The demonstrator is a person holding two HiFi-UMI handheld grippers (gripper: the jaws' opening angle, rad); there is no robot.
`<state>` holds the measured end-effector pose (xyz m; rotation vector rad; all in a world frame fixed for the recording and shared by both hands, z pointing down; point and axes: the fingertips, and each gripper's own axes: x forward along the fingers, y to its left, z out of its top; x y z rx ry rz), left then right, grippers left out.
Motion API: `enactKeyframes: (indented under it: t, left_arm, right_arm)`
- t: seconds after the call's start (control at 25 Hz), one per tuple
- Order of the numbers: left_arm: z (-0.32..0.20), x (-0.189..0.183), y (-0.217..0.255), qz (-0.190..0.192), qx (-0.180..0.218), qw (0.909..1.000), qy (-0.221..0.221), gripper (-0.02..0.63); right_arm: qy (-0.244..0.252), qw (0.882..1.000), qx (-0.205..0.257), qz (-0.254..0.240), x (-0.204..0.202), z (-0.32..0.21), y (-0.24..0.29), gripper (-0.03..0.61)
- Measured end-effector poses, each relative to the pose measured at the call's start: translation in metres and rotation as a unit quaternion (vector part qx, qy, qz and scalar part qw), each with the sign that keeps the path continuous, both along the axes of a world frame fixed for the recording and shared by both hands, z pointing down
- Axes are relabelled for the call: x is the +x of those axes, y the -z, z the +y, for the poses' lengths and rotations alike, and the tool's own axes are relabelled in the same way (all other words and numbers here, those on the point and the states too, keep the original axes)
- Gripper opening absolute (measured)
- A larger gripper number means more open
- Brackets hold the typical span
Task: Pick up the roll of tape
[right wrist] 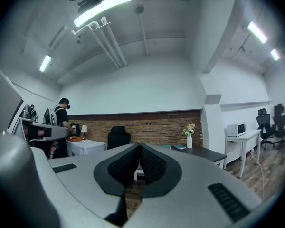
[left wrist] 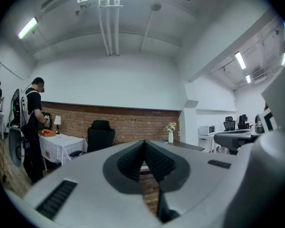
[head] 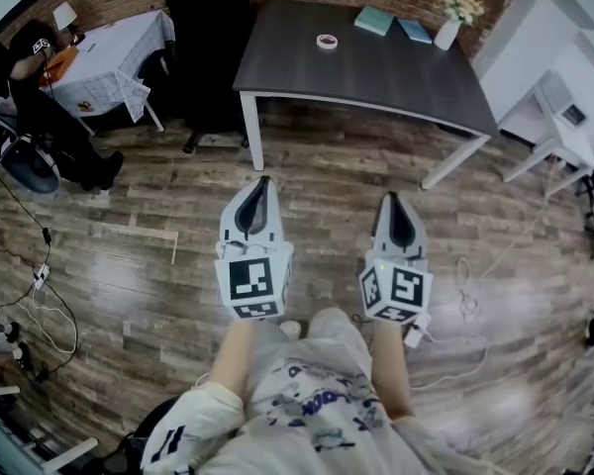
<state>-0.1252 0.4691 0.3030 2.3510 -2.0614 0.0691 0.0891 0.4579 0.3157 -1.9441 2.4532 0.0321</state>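
A small pale roll of tape (head: 327, 41) lies flat on the dark grey table (head: 376, 77) at the far side of the room in the head view. My left gripper (head: 264, 180) and right gripper (head: 394, 198) are held level over the wooden floor, well short of the table. On both, the jaws meet with nothing between them. In the left gripper view the left gripper (left wrist: 144, 142) points toward the table, and the right gripper (right wrist: 138, 146) does too in its own view; the tape does not show in either.
A white vase of flowers (head: 449, 28) and two teal books (head: 374, 20) sit at the table's back. A black office chair (head: 210, 38) stands left of it, then a small white-clothed table (head: 114, 55) with a person (head: 40, 97) beside it. Cables (head: 35, 285) trail on the floor.
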Motion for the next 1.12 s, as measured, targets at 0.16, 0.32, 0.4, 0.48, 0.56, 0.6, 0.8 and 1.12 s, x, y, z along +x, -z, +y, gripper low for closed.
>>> enactKeyframes:
  t: [0.16,0.32,0.4,0.48,0.56,0.6,0.8,1.12]
  left_arm:
    - [-0.022,0.002,-0.007,0.001,-0.007,1.0000,0.001,0.003]
    - [-0.053,0.008,-0.014,0.007,-0.012,0.9999,0.004,0.003]
    - [-0.072,0.008,-0.015,0.000,-0.012,0.9999,0.008,0.003]
    - [-0.094,0.011,-0.013,-0.001,-0.011,0.9998,0.013,0.003]
    - [-0.116,0.014,-0.010,-0.001,-0.010,0.9998,0.019,0.003]
    - [-0.128,0.015,-0.008,-0.002,-0.009,0.9997,0.022,0.003]
    - [-0.195,0.022,0.008,-0.001,-0.001,0.9992,0.040,0.003]
    - [-0.294,0.034,0.018,0.003,0.008,0.9976,0.068,0.003]
  right_arm:
    - [0.000,1.000,-0.011,0.001,0.002,-0.023,-0.007,0.005]
    - [-0.004,1.000,-0.012,-0.001,0.012,-0.055,-0.014,0.005]
    - [0.000,1.000,-0.011,-0.002,0.013,-0.077,-0.015,0.005]
    - [0.001,1.000,-0.013,-0.005,0.017,-0.102,-0.015,0.005]
    - [0.000,1.000,-0.017,-0.009,0.022,-0.128,-0.014,0.005]
    - [0.001,1.000,-0.017,-0.011,0.023,-0.141,-0.013,0.005]
    - [0.025,1.000,-0.011,-0.014,0.028,-0.218,0.004,0.005]
    - [0.055,0.998,0.000,-0.009,0.037,-0.329,0.018,0.005]
